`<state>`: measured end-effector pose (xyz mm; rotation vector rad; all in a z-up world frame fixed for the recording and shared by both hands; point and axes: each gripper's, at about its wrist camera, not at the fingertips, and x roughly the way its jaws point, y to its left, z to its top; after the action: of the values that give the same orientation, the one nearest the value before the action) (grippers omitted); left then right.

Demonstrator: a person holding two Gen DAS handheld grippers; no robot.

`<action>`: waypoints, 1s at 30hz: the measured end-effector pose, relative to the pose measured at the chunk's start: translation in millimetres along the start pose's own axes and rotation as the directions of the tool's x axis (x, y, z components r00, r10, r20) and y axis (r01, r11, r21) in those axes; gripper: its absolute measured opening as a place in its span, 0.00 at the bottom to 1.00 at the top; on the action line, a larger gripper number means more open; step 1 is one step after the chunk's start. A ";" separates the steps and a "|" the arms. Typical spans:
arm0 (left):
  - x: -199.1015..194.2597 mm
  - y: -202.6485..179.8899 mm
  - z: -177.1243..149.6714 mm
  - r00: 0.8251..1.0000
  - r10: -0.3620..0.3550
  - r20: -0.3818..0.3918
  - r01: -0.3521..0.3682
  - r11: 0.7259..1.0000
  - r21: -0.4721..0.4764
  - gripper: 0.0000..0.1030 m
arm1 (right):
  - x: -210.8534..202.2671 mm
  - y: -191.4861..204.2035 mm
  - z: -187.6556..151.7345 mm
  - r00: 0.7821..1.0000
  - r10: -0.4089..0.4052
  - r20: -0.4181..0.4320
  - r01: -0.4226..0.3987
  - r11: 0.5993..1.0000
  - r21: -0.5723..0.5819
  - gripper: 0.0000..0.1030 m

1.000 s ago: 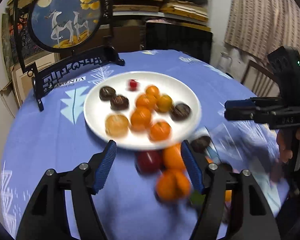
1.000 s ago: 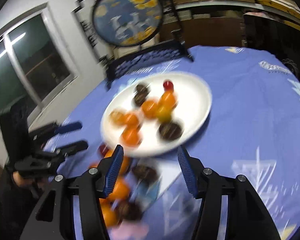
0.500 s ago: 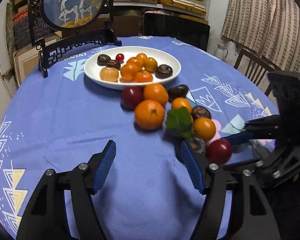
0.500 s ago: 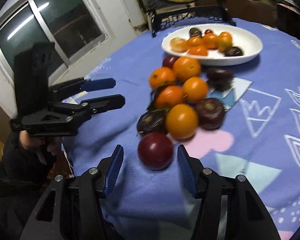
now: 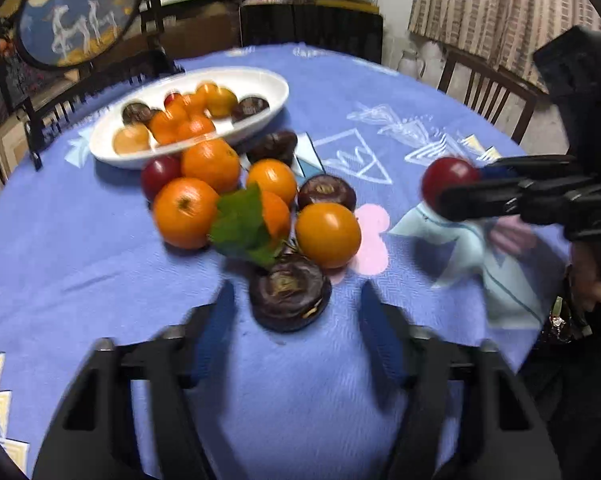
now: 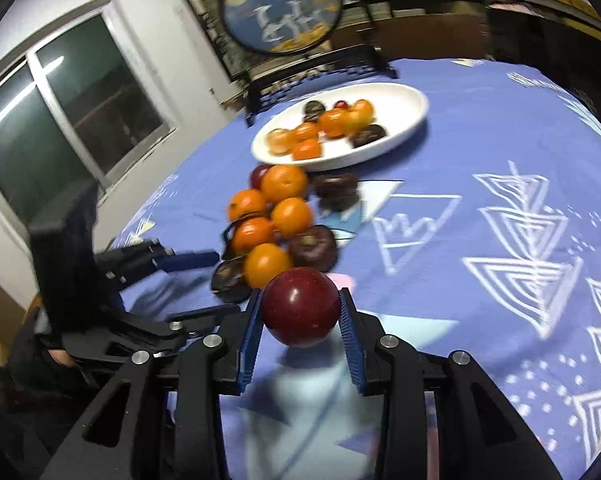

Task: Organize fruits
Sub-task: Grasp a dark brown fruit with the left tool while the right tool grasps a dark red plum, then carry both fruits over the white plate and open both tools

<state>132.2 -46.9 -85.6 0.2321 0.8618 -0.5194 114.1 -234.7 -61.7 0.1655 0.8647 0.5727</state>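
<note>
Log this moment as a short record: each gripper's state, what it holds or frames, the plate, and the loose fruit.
right gripper: jaws have just been closing, pads pressed on a dark red plum
left gripper: jaws have just been closing, not yet touching the dark brown fruit between them
white plate: holds small oranges and dark fruits
loose fruit: oranges, one with a green leaf, clustered on the blue tablecloth
</note>
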 end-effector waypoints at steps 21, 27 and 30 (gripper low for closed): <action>-77.8 51.2 27.4 0.975 0.020 0.219 0.009 0.991 -0.131 0.40 | -18.5 -6.4 40.0 0.997 0.028 0.067 -0.027 1.000 -0.012 0.36; -51.5 82.4 78.9 0.977 0.008 0.213 0.026 0.988 -0.155 0.40 | -6.2 -8.1 104.3 0.996 0.021 0.088 -0.019 0.999 -0.030 0.36; -26.7 94.3 105.8 0.981 0.014 0.195 0.018 0.987 -0.158 0.40 | 17.5 -18.9 131.7 0.997 0.000 0.071 0.001 1.000 -0.018 0.36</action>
<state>237.2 0.4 1.2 0.0324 0.7073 -0.4642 230.5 -229.4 4.9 0.1680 0.7904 0.5711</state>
